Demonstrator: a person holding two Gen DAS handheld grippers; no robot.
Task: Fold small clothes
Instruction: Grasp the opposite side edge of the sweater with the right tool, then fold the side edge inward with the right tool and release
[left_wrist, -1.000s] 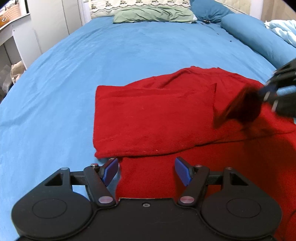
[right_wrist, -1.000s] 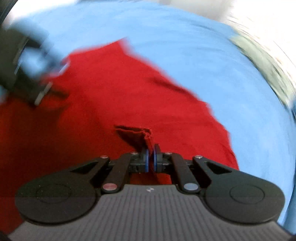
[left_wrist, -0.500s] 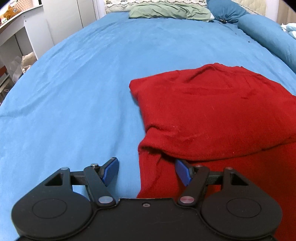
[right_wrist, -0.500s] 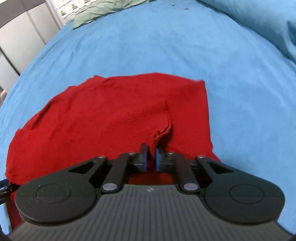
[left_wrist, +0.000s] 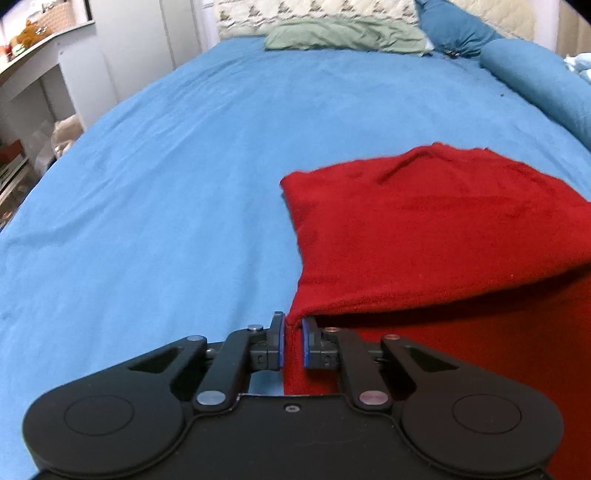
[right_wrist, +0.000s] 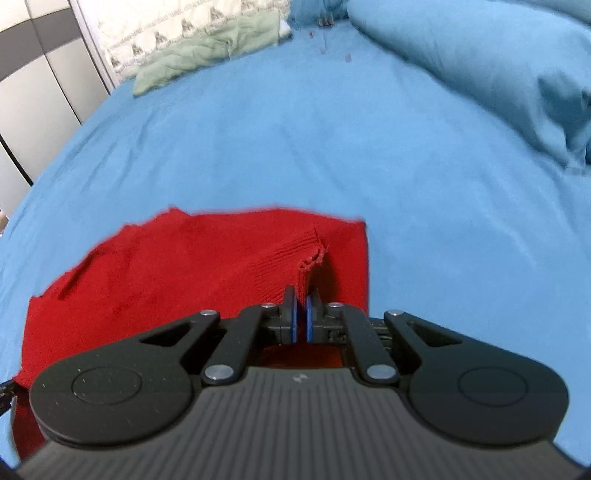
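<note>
A red knit garment (left_wrist: 424, 229) lies partly folded on the blue bed sheet (left_wrist: 166, 184). Its top layer is folded over the lower one. My left gripper (left_wrist: 293, 325) is shut on the garment's near left edge, where the folded layer meets the lower layer. In the right wrist view the garment (right_wrist: 166, 269) lies to the left and ahead. My right gripper (right_wrist: 301, 295) is shut on its ribbed cuff (right_wrist: 295, 258), which stands up from the pads.
A green pillow (left_wrist: 343, 35) and a patterned pillow (left_wrist: 314, 11) lie at the head of the bed. A blue bolster (left_wrist: 535, 77) and blue bedding (right_wrist: 480, 62) line the right side. White wardrobes and shelves (left_wrist: 44, 74) stand left of the bed.
My left gripper has closed from wide open onto the garment's left edge. My right gripper has carried the cuff across and swung to face the bed head. The garment is now folded narrower.
</note>
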